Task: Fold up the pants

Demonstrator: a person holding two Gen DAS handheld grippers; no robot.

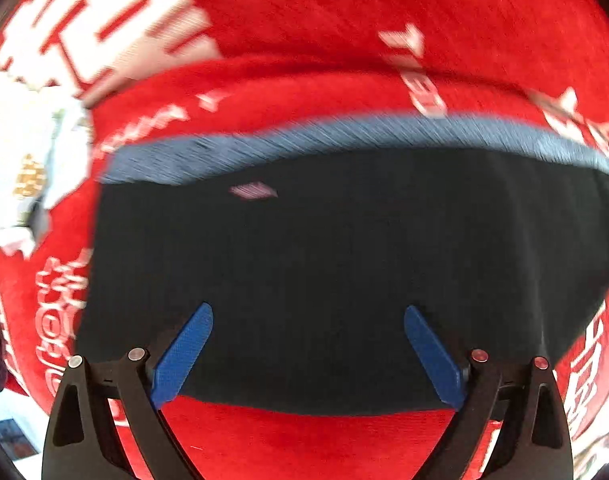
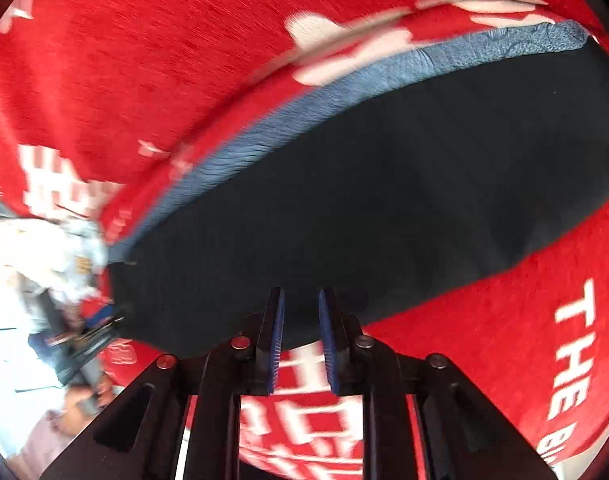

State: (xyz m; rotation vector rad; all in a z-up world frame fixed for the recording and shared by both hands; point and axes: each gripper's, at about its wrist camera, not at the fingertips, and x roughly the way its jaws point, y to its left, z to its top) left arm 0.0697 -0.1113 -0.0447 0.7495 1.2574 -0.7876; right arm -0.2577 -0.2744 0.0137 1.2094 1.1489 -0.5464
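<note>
- Two grippers hang over one dark garment, the pants [image 1: 344, 272], which lie flat on a red cloth [image 1: 344, 12] printed with white lettering; both views are smeared by motion blur.
- In the left wrist view the pants fill the middle of the frame as a wide black slab, its long axis running from left to right, with the blue-grey waistband [image 1: 344, 136] along its upper edge.
- The left gripper [image 1: 308, 354] points down onto the lower middle of that slab, its blue fingers [image 1: 184, 356] spread wide, with nothing pinched between them; the near edge of the cloth passes just below the tips.
- In the right wrist view the pants [image 2: 384, 184] run on a slant from lower left to upper right, and the waistband [image 2: 344, 92] follows the upper side of the slant.
- The right gripper [image 2: 300, 344] stands at the lower edge of the pants, jaws drawn close but with a narrow gap through which the red cloth shows; I judge that it holds no fabric.
- Both tips sit at the same long near edge, the one opposite the waistband.
- A next fold would probably call for both to seize that edge and carry it toward the upper part of the frame.
</note>
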